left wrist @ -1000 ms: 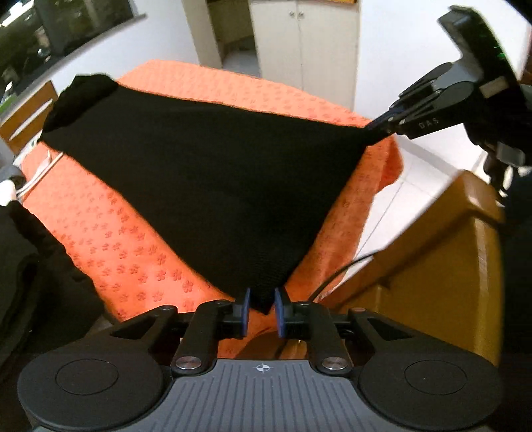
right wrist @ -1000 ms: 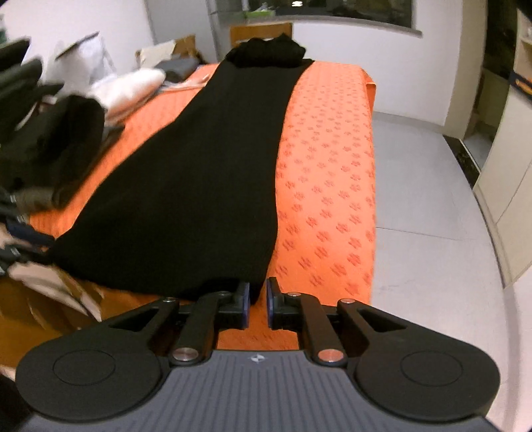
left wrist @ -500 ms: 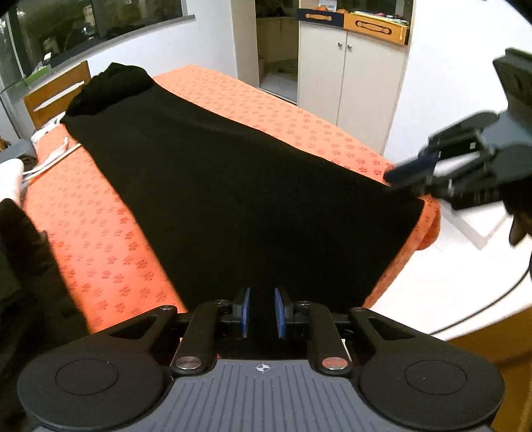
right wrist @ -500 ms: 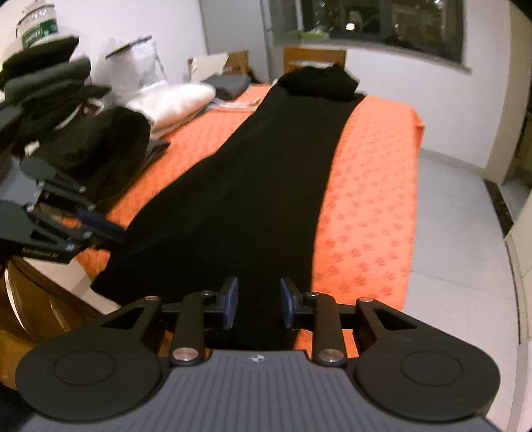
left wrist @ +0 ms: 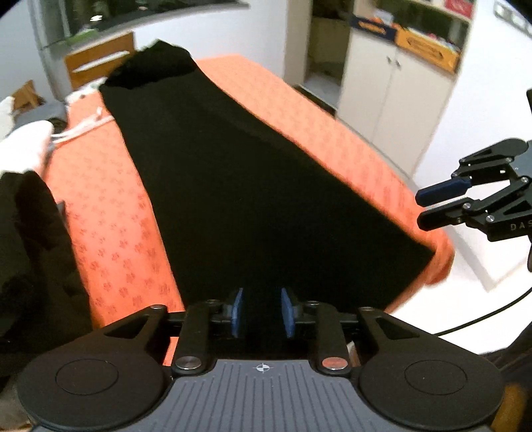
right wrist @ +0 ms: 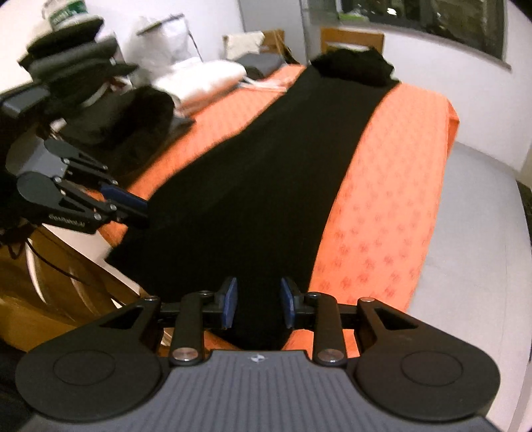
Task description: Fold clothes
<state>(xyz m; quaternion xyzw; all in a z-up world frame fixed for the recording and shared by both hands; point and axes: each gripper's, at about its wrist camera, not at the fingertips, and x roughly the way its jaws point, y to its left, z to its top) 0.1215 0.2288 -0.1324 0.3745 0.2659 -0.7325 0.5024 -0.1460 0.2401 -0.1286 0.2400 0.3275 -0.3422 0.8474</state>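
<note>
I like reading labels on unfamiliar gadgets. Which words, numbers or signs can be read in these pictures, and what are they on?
"DAS": pale letters on the black right claw, running off the picture's edge.
Lettering on the black left claw: too blurred.
Green label on the white bottle: too blurred.
Markings on the yellow boxes atop the white cupboard: unreadable.

Your left wrist camera looks down along its fingers from the near end of the orange-covered table (left wrist: 109, 212), facing the white cupboard (left wrist: 392, 96). Your right wrist camera looks from the same end toward the window (right wrist: 432, 20). Both share the black garment (left wrist: 252, 186) (right wrist: 282, 172).
</note>
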